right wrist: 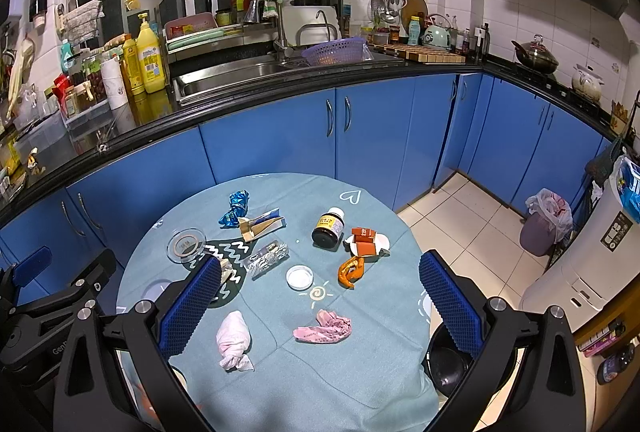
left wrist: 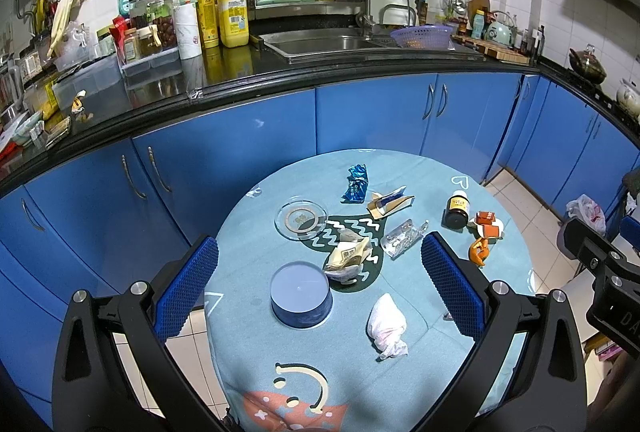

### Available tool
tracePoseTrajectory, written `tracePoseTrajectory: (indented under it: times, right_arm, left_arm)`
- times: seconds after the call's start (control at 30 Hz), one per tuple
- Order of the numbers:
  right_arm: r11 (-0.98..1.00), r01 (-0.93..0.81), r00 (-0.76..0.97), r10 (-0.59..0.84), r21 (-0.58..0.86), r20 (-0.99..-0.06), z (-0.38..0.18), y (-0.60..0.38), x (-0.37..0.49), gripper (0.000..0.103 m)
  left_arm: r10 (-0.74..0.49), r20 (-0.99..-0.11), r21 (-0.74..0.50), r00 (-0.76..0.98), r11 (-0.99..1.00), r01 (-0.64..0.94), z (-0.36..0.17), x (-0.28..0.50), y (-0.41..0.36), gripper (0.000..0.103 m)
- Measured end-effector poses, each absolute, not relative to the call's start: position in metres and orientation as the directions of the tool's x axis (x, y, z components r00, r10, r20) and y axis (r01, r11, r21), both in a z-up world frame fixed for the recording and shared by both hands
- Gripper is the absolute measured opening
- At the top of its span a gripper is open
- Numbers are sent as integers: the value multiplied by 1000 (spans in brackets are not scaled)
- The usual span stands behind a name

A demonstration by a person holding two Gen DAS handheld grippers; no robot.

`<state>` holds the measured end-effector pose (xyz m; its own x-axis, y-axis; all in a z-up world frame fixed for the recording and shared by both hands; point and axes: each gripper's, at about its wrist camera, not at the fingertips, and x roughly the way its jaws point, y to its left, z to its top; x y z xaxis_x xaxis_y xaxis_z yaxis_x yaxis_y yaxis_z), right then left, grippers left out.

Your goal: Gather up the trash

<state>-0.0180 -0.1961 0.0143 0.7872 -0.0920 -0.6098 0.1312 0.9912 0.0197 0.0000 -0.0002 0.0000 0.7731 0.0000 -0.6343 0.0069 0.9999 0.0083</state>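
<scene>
Both the left gripper [left wrist: 320,288] and right gripper [right wrist: 320,300] are wide open, empty. The pink wrapper [right wrist: 322,328] just ahead looks light and crinkly; pinch its middle.

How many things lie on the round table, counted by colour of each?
Blue: 2, wrapper and bowl
Pink: 2, tissue wad and crumpled paper
Orange: 2, peel and boxes
Brown: 1, bottle
Clear or silver: 3, ashtray, blister pack, lid
Tan: 2, torn carton, paper wad
Total: 12
</scene>
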Motion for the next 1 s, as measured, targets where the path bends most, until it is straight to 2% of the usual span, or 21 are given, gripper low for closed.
tracePoseTrajectory:
  times: [1.0]
  right_arm:
    - [991, 132, 785, -91, 23, -612, 16, -195, -18, 97]
  left_arm:
    - [-2, -638, 8, 770, 1000, 9, 1, 2, -5, 100]
